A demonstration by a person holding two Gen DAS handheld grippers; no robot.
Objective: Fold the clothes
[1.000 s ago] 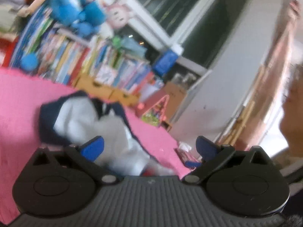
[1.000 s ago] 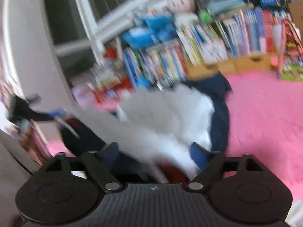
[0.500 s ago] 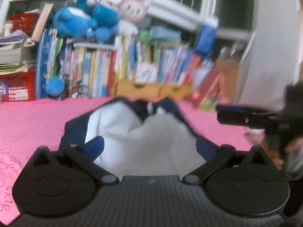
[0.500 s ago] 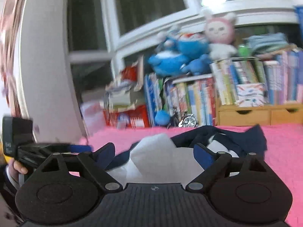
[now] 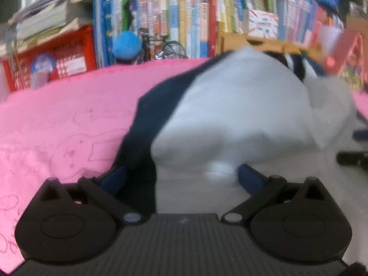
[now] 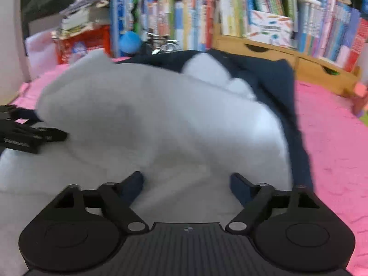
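A soft white-and-navy garment point(image 5: 230, 115) lies crumpled in a rounded heap on a fuzzy pink blanket point(image 5: 69, 115) printed with faint cartoon outlines. Its pale body bulges in smooth folds; dark navy panels run down one side and across the far edge point(image 6: 271, 80). The left gripper point(image 5: 181, 177) has its blue-padded jaws spread wide, with the cloth's navy-white seam between them; whether the pads touch it cannot be told. The right gripper point(image 6: 186, 184) likewise stands wide apart over white fabric, gripping nothing visibly. Behind, upright colourful books point(image 6: 184, 18) fill a wooden shelf with drawers point(image 6: 287, 55).
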